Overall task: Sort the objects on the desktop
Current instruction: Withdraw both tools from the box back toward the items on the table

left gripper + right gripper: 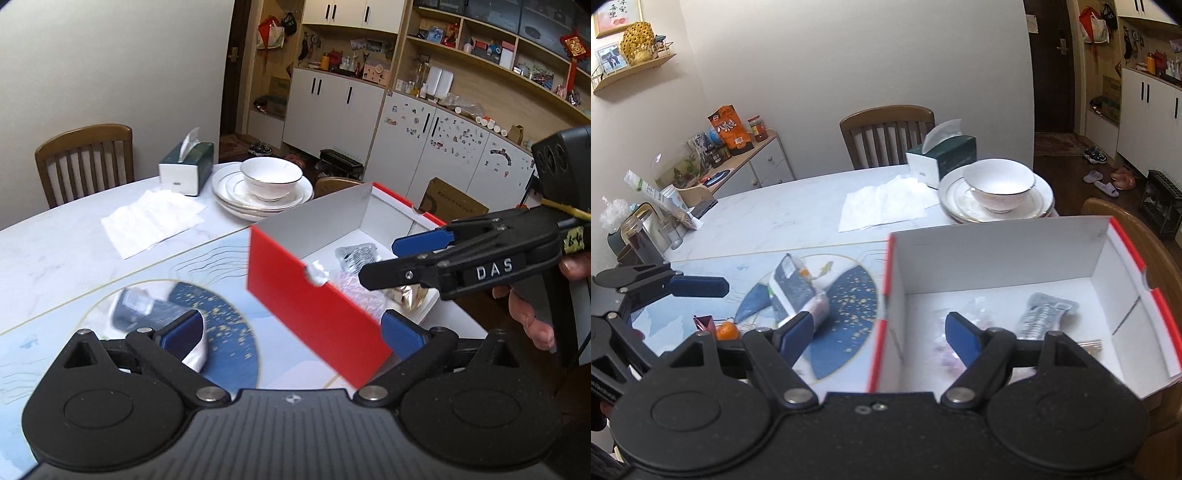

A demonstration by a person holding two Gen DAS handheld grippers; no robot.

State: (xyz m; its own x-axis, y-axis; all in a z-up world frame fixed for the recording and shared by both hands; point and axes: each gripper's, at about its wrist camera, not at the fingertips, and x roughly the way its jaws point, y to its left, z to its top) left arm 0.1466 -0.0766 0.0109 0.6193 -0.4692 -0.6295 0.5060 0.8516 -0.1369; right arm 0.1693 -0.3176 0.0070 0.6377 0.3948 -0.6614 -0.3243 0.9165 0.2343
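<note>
The red box (997,266) sits on the desk (768,221), holding a few small packets (1043,314). Left of the box lies a blue-and-white pouch (798,291). Both the left hand-held gripper (291,332) and right hand-held gripper (879,332) gape wide, empty, straddling the box's near wall.

both wrist views look down at a slant along their fingers, close over the desk (55,251); both share the red box (314,306) (997,258), bowl (271,177) and tissue box (942,155).

Open red box (997,254) holds packets; a blurred pack (798,291) — perhaps tissues — lies beside it.
</note>
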